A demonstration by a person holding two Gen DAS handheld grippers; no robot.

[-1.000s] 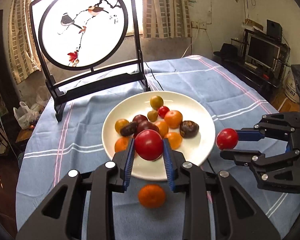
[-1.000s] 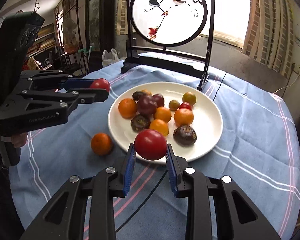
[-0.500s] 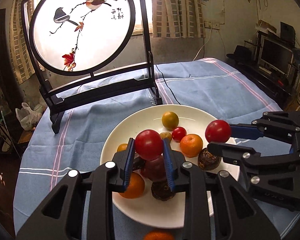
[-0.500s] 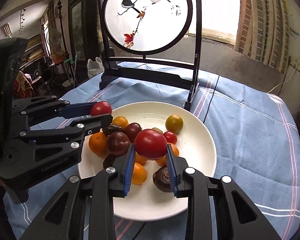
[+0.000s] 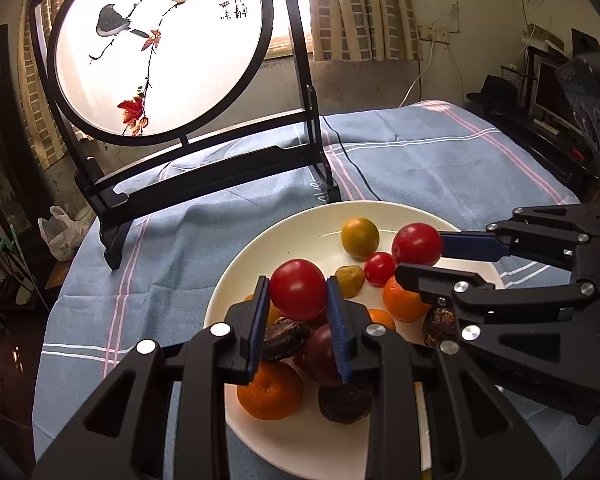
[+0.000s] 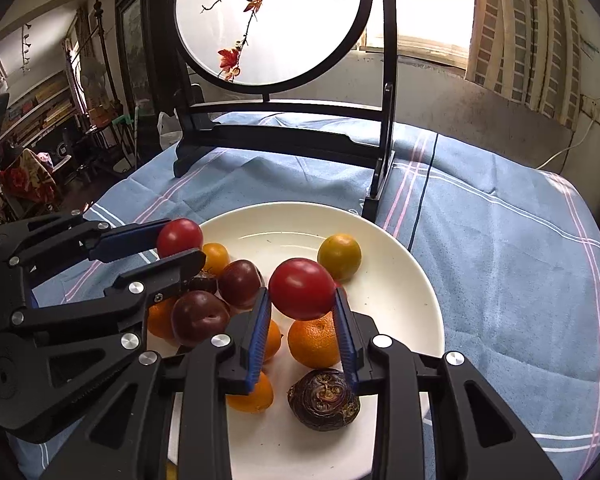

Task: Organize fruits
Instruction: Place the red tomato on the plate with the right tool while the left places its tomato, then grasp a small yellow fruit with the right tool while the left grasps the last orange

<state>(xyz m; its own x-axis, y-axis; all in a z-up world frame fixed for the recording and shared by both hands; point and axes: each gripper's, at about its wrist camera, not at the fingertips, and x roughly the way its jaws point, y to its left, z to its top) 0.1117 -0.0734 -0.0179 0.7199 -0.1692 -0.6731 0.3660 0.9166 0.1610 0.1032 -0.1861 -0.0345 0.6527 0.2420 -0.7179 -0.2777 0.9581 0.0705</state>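
My left gripper (image 5: 298,292) is shut on a red tomato (image 5: 296,300) above the near left part of the white plate (image 5: 284,236). The right gripper (image 6: 302,296) holds a second red tomato (image 6: 300,290) over the plate's (image 6: 412,280) middle; its jaws are opening, and the tomato still sits between the blue pads. Each wrist view shows the other gripper from the side: the right gripper (image 5: 418,254) and the left gripper (image 6: 182,240), each with its tomato. On the plate lie several oranges (image 6: 314,344), dark plums (image 6: 198,318), a yellow-green fruit (image 6: 339,255) and a small red tomato (image 5: 379,267).
A black-framed round screen with painted birds (image 5: 160,48) stands on the blue cloth (image 6: 500,260) just behind the plate. A black cable (image 5: 356,172) runs from it past the plate's rim. The table's edges drop off at left and right, with furniture beyond.
Both grippers have moved forward with their tomatoes, from the plate's near rim to above the fruit. The loose orange on the cloth has passed out of view.
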